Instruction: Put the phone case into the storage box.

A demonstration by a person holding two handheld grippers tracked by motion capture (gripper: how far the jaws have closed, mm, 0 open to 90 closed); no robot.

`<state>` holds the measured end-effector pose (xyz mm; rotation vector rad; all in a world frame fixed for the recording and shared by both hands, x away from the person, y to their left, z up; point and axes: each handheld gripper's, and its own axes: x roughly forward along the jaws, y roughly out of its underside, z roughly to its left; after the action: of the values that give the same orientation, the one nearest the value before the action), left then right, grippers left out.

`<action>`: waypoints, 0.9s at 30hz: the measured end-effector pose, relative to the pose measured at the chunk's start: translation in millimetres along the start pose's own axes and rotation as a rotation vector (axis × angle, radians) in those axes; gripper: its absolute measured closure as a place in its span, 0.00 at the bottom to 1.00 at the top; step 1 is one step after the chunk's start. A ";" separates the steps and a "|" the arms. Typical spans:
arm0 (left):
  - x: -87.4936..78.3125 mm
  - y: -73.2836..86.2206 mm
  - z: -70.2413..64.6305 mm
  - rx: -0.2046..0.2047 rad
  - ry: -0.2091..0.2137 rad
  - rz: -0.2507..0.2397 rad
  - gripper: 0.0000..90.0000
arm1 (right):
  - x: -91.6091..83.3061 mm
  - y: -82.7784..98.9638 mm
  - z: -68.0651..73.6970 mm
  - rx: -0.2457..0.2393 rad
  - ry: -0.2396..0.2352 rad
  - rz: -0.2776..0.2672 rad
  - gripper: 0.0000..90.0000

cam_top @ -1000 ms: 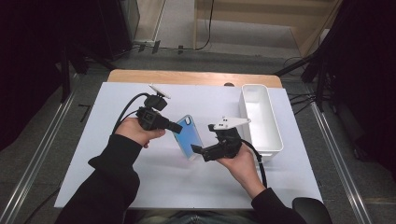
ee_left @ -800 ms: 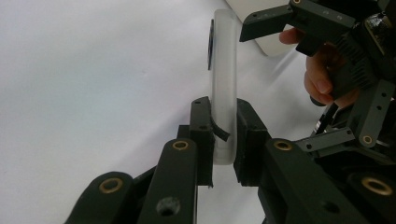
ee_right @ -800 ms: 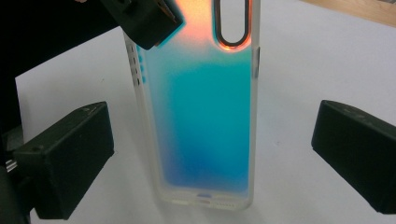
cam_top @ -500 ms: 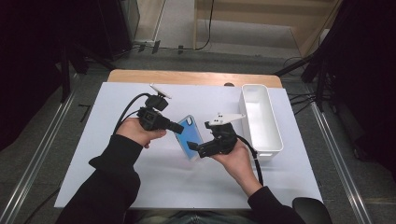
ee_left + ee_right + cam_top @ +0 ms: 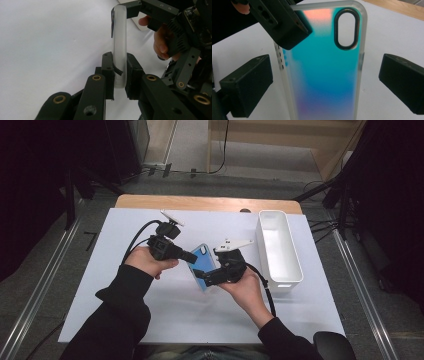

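One phone case (image 5: 201,262), pinched edge-on by the left gripper (image 5: 192,257); the right gripper (image 5: 201,276) gapes around it, hiding its near end.

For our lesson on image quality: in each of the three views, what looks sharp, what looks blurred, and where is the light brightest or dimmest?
High view: the white table is brightly lit, surroundings dark, the phone case fairly sharp. Left gripper view: the case's frosted edge is sharp, the left tool clamped on it, the tabletop washed out. Right gripper view: the close case is soft, colours smeared, the right tool blurred.
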<state>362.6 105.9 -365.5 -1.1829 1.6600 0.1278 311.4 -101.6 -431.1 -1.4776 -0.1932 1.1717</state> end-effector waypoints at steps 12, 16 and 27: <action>0.0 0.4 0.6 -0.013 0.010 0.000 0.88 | 12.1 -6.0 7.4 0.004 0.015 0.033 0.00; 0.4 0.5 1.0 -0.026 0.011 -0.004 0.88 | 14.6 -6.4 8.4 0.001 0.016 0.037 0.00; 1.2 0.1 1.7 -0.050 0.023 -0.010 0.88 | 16.2 -9.7 10.8 -0.001 0.045 0.012 0.12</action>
<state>363.7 106.2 -367.3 -1.2335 1.6792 0.1509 316.0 -80.4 -429.8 -1.5059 -0.1543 1.1470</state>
